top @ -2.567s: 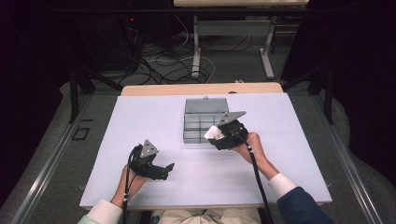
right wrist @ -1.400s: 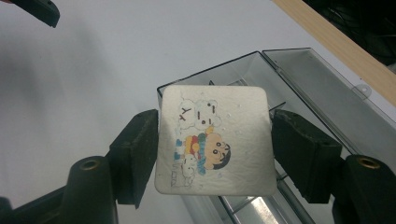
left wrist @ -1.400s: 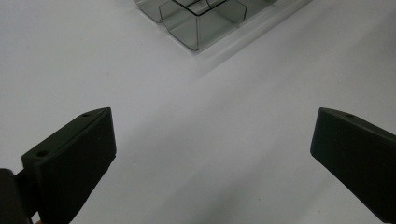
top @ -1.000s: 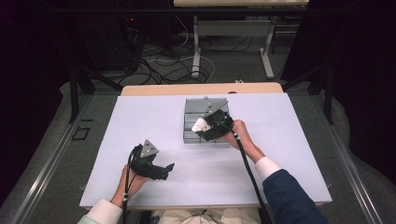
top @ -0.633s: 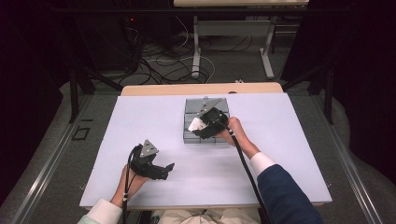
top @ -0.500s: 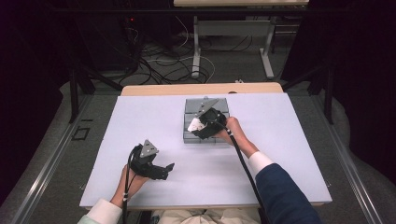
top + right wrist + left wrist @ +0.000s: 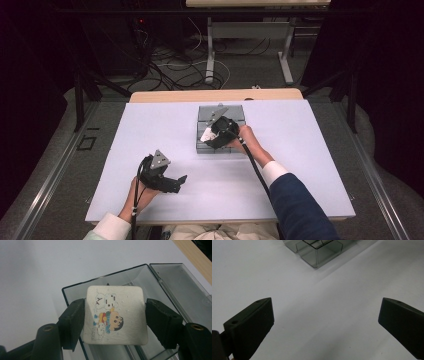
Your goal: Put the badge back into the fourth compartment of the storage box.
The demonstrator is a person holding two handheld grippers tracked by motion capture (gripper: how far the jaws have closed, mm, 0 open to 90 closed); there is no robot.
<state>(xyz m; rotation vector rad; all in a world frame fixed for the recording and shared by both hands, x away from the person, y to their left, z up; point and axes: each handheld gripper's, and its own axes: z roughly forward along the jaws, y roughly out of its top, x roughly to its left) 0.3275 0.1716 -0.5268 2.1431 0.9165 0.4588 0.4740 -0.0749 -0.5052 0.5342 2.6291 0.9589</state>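
White tabletop point(image 7: 310, 150), far edge, middle: clear compartment box point(image 7: 172, 287) lies open. Right gripper point(image 7: 115, 315) pinches cartoon-printed square pad point(image 7: 115, 315) by opposite edges, above compartment. Risk: tilted pad catches divider wall, rides rim instead of seating; thin edge grip may slip. Left gripper point(image 7: 325, 322), jaws spread, idle near front-left corner, holds nothing

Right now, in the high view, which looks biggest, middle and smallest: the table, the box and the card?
1. Table, by far the biggest.
2. Box, grey, middle.
3. Card, white, smallest, held over the box in the right gripper.
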